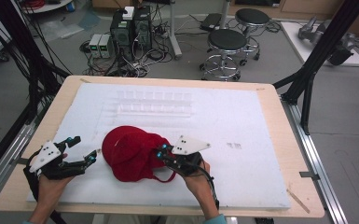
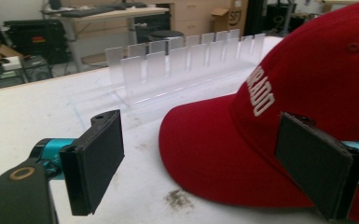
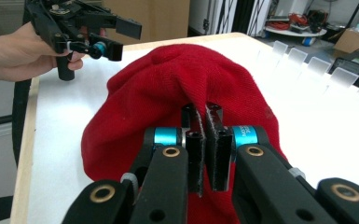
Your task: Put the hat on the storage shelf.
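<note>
Here the red cap (image 1: 130, 151) lies on the white board (image 1: 242, 140), lower middle of the high view, its brim toward the left. In the left gripper view the cap (image 2: 279, 116) fills the right half and shows white lettering on its front. The right gripper (image 1: 161, 153) meets it from the right; in the right gripper view its (image 3: 207, 135) jaws are pinched together on a fold of the cap's (image 3: 177, 84) cloth, which is pulled up into a ridge. The left gripper (image 1: 83, 150) sits at the lower left of the high view, just beside the brim, jaws wide apart and holding nothing. A clear slotted rack (image 1: 154, 103) stands on the board above the cap, well apart from it
</note>
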The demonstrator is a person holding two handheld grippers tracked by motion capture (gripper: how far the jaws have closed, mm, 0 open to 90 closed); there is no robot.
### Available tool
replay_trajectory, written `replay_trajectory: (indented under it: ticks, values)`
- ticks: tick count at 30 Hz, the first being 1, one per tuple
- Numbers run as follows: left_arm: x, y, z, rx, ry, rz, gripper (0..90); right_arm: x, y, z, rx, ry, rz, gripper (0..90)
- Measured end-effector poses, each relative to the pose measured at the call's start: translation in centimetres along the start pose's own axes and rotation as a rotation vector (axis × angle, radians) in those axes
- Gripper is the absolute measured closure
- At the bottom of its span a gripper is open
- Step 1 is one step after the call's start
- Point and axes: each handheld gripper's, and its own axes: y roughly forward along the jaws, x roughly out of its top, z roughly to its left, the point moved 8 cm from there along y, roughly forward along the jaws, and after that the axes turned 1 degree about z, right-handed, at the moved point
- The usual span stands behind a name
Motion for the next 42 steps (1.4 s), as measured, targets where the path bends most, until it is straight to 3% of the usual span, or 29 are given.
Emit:
replay_trajectory:
  ticks: [2, 10, 11, 12, 13, 14, 17, 21, 24, 26, 32, 42]
  values:
    - [0.6, 0.3, -0.2, -0.036, 0.008, 0.008, 16.0, 0.3, -0.2, -0.3, -0.009, 0.006, -0.010, 87.9]
    - [2.7, 0.8, -0.4, -0.114, 0.044, 0.035, 16.0, 1.5, -0.5, -1.0, -0.026, -0.001, -0.038, 87.8]
    - [3.3, 1.0, -0.6, -0.147, 0.059, 0.049, 16.1, 1.9, -0.6, -1.3, -0.026, -0.007, -0.041, 87.9]
    - [3.3, 1.0, -0.6, -0.147, 0.059, 0.049, 16.0, 2.1, -0.6, -1.4, -0.023, -0.008, -0.041, 87.9]
    - [4.1, 1.3, -0.8, -0.188, 0.065, 0.053, 16.1, 2.3, -0.6, -1.5, -0.025, -0.010, -0.043, 87.9]
    - [4.1, 1.3, -0.8, -0.188, 0.065, 0.053, 16.1, 2.3, -0.6, -1.5, -0.025, -0.010, -0.043, 87.9]
    - [5.4, 1.7, -1.3, -0.250, 0.092, 0.066, 16.1, 2.8, -0.8, -1.9, -0.017, -0.010, -0.049, 87.9]
    - [7.4, 2.9, -2.6, -0.342, 0.134, 0.082, 16.1, 3.4, -1.1, -2.5, -0.001, 0.007, -0.080, 87.9]
    - [8.0, 3.4, -3.2, -0.367, 0.147, 0.091, 16.1, 3.6, -1.2, -2.8, -0.001, 0.011, -0.094, 87.9]
    - [8.8, 4.2, -4.2, -0.421, 0.160, 0.099, 16.1, 3.7, -1.3, -3.0, 0.000, 0.013, -0.107, 87.9]
    - [9.7, 5.3, -5.8, -0.488, 0.174, 0.111, 16.1, 4.4, -1.9, -3.3, 0.006, 0.014, -0.146, 87.9]
    - [11.0, 6.6, -8.1, -0.575, 0.150, 0.087, 16.1, 5.9, -3.0, -3.1, 0.021, -0.022, -0.174, 87.9]
